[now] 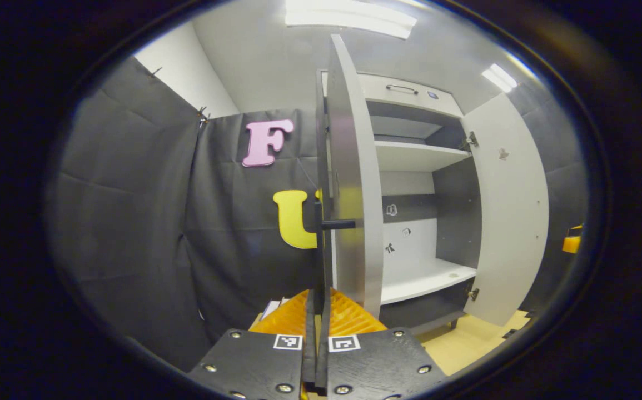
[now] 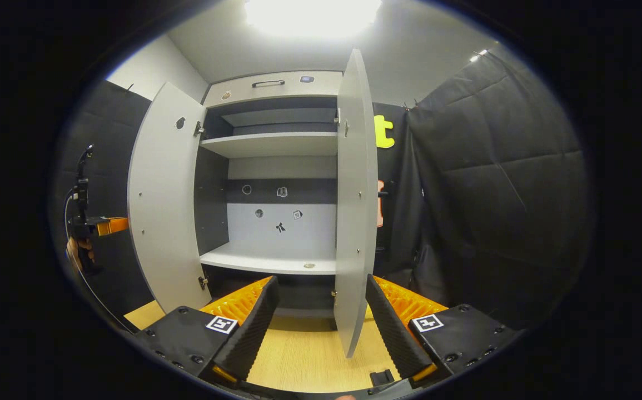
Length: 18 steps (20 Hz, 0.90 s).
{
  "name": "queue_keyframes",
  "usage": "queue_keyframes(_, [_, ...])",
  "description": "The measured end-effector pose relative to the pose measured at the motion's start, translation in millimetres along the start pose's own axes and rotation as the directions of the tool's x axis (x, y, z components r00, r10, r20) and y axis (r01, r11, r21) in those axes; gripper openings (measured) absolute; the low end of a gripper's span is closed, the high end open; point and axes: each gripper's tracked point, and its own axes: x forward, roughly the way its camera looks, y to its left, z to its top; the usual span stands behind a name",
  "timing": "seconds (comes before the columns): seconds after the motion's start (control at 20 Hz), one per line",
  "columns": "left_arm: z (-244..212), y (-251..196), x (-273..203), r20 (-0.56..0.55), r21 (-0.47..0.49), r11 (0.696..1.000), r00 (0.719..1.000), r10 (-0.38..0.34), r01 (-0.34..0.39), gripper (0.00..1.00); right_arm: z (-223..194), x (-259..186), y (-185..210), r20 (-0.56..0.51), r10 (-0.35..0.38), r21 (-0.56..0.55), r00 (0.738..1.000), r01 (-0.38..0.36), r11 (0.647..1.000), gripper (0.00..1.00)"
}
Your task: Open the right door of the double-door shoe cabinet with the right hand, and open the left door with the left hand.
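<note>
Left door point(image 1: 354, 183) edge-on, hiding its handle point(image 1: 336, 224), left hand-held gripper point(image 1: 316, 328) closed

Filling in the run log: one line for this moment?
left door: open | right door: open | left gripper: shut | right gripper: open, door edge between fingers

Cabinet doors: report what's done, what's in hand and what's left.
Done: both doors stand swung out, the right door edge-on and the left door wide, baring the shelves. In hand: the left gripper is shut, seemingly on the left door's handle; the right gripper is open with the right door's edge between its fingers. Left: probably just letting go.
</note>
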Motion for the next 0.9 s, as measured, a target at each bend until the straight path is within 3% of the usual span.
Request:
queue_keyframes(0.15, [0.4,-11.2,-18.3,-0.001,-0.010,0.999,0.999,0.034,-0.034,0.01,3.7,-2.2,-12.3,0.001,0.022,-0.005,1.000,-0.022,1.000,0.99])
queue_keyframes(0.3, [-0.3,-14.2,-34.2,-0.009,-0.004,0.997,0.997,0.071,-0.071,0.17,8.9,-1.7,-21.6,0.005,0.043,0.002,0.999,-0.043,0.999,0.99])
queue_keyframes(0.55, [12.7,-29.2,-75.3,0.023,0.038,0.993,0.994,0.110,-0.111,0.88,9.8,-7.3,-29.5,0.020,0.083,0.003,0.996,-0.083,0.997,0.99])
queue_keyframes(0.9, [9.1,-41.9,-120.8,0.050,0.056,0.986,0.986,0.157,-0.159,0.89,17.8,-20.6,-43.1,0.076,0.086,0.005,0.993,-0.087,0.996,0.99])
